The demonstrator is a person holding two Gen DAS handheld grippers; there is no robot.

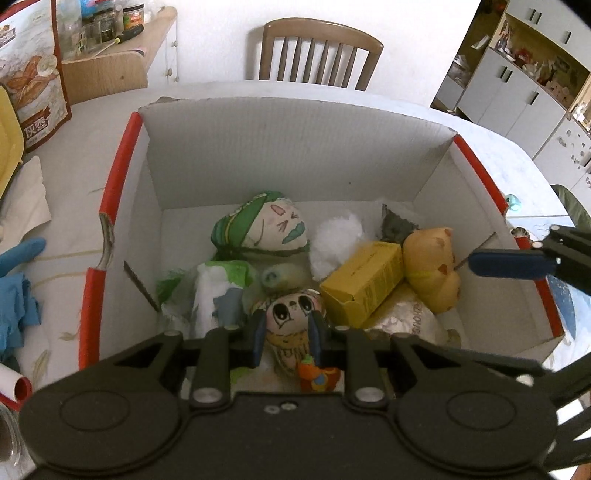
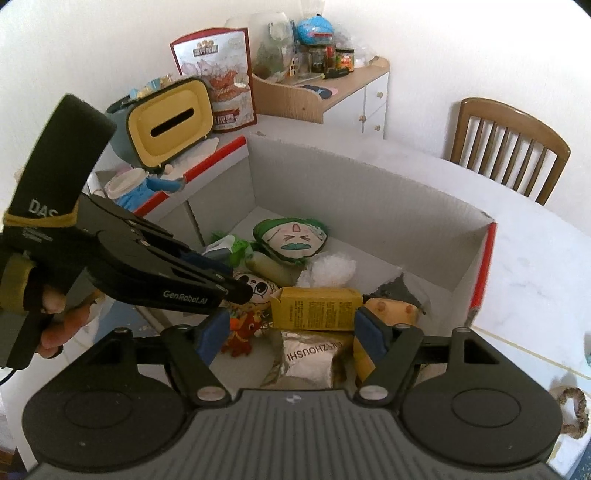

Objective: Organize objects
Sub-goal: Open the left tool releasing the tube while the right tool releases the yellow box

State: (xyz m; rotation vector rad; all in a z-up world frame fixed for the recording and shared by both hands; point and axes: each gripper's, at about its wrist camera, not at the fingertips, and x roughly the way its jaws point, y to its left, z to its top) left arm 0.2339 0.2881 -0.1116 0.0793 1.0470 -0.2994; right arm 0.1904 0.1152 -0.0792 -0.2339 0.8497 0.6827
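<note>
Big-eyed doll (image 1: 291,314) between left tool (image 1: 288,334) pads.

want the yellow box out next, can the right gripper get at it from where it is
Probably yes. The right gripper is open above the box, and the yellow carton lies on top of the pile between its pads with nothing over it. The left gripper is beside it over the doll.

- The silver pouch (image 2: 308,360) is partly hidden under the yellow carton (image 2: 317,308).
- The labels on the shelf jars (image 1: 110,22) are too small to read.
</note>
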